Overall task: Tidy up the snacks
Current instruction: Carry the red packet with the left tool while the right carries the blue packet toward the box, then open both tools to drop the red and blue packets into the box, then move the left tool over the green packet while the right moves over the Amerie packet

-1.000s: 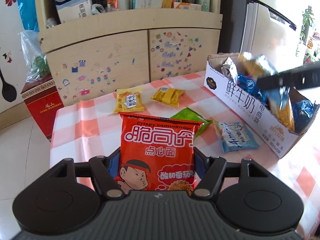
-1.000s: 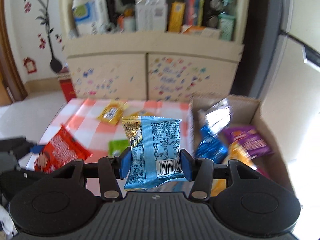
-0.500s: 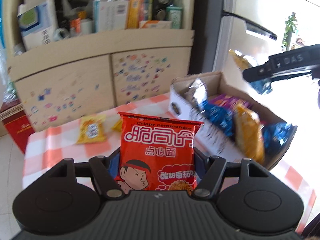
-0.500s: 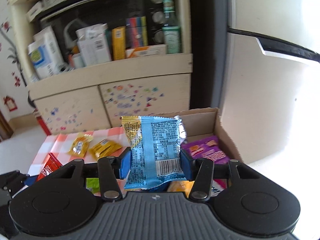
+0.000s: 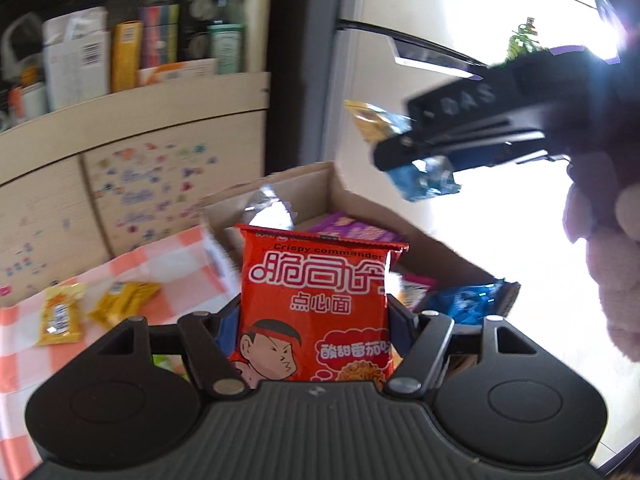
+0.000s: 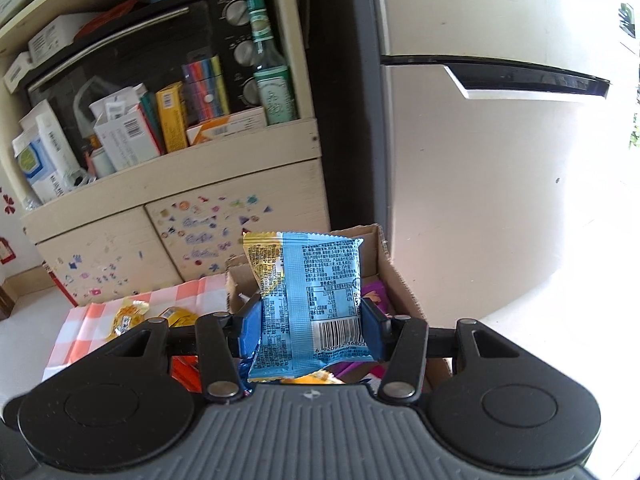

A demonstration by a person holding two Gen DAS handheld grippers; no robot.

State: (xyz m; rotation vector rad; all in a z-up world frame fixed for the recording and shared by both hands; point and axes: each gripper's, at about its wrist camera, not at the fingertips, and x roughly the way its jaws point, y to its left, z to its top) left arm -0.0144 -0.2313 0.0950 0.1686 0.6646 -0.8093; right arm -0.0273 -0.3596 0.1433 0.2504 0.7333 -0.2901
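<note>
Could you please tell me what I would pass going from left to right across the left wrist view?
Two yellow snack packets on the checked tablecloth → red noodle snack packet held in the left gripper → blue packet held in the right gripper → gloved hand.

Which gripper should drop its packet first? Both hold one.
Right, probably. Its blue packet hangs over the cardboard box; the left gripper's red packet is nearer the box's front edge.

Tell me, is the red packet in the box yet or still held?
Out of the box: the left claw grips the red packet upright by both sides, above and in front of the cardboard box.
</note>
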